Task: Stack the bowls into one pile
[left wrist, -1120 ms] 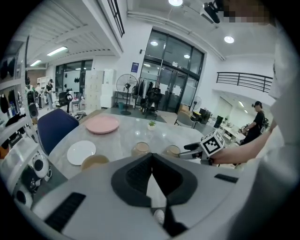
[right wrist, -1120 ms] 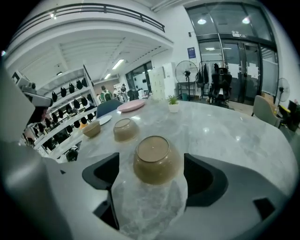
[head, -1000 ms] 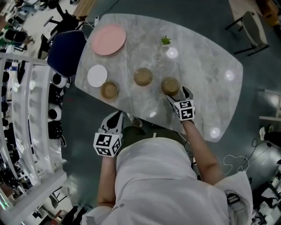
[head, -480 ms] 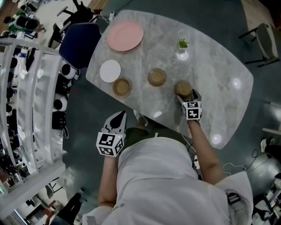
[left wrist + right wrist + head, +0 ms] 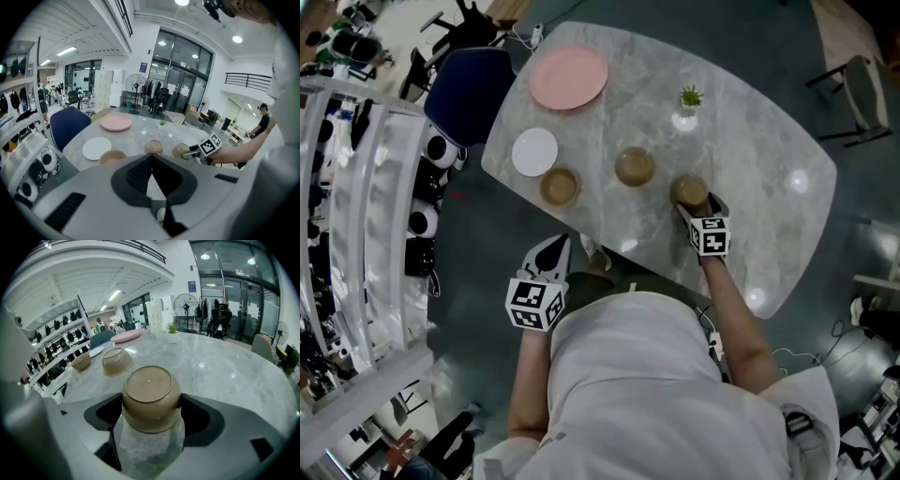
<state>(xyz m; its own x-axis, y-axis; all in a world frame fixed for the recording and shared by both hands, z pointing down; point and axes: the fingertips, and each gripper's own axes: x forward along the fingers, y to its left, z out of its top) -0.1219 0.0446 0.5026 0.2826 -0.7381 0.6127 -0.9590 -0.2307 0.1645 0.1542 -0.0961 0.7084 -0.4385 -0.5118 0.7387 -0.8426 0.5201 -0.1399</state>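
Sitting on the surface (image 5: pixel 750 150), the right-most bowl (image 5: pixel 151 397) fills our right hand-held gripper (image 5: pixel 151 405), whose jaws have just been closing onto its sides, the middle bowl (image 5: pixel 634 166) lying leftward, our empty, pinched-together left hand-held gripper (image 5: pixel 551 255) farther off.

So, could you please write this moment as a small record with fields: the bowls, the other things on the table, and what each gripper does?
bowls: three tan ones, apart in a row, none stacked: left bowl, middle bowl, right bowl
other items: white plate, pink plate, small plant, all on the marble table
right gripper: jaws have just been closing, pads against both sides of the right bowl
left gripper: shut, empty, off the table edge
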